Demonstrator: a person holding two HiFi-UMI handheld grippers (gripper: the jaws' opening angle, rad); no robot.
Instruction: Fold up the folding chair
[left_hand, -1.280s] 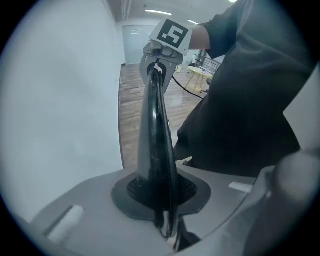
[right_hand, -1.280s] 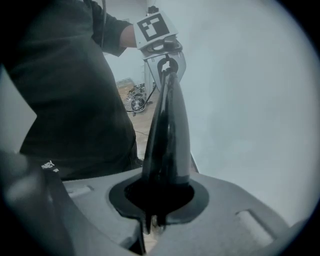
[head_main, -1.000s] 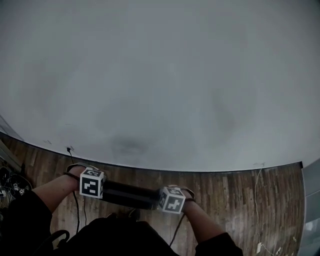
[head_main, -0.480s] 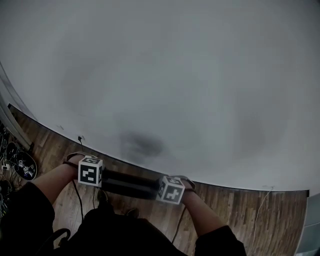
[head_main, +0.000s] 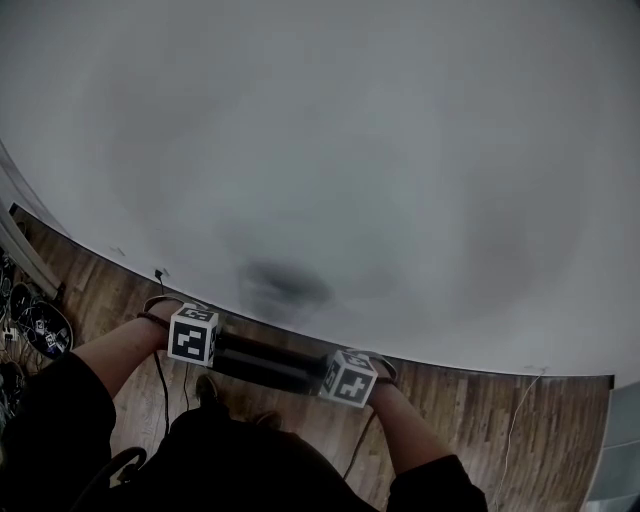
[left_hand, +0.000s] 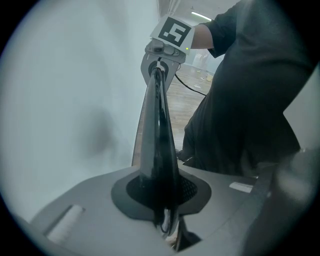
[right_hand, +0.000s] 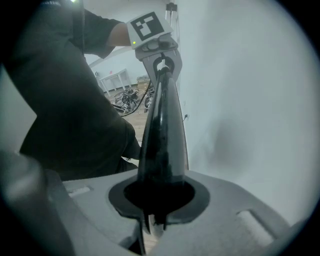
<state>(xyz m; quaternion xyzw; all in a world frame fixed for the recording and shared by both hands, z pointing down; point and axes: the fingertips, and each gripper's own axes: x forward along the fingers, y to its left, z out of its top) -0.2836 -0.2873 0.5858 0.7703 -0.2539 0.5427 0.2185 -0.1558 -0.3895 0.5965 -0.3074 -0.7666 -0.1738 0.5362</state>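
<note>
The folding chair shows only as a glossy black top bar (head_main: 265, 364), lying level just in front of my body. The rest of the chair is hidden under my dark clothing. My left gripper (left_hand: 167, 226) is shut on the bar's left end, below its marker cube (head_main: 193, 337). The right gripper (right_hand: 152, 221) is shut on the bar's right end, under its cube (head_main: 347, 378). In each gripper view the bar (left_hand: 157, 130) runs from my own jaws straight up to the other gripper, and the bar (right_hand: 162, 125) lies close beside the wall.
A white wall (head_main: 330, 150) fills most of the head view and stands just beyond the bar. Wood floor (head_main: 460, 400) runs along its base, with thin cables (head_main: 520, 405) trailing on it. Dark gear (head_main: 35, 330) lies at the far left. My shoe (head_main: 207, 388) is under the bar.
Both hands have shifted a little sideways along the wall with the bar still between them. The head view has swung, showing more of the floor at the left.
</note>
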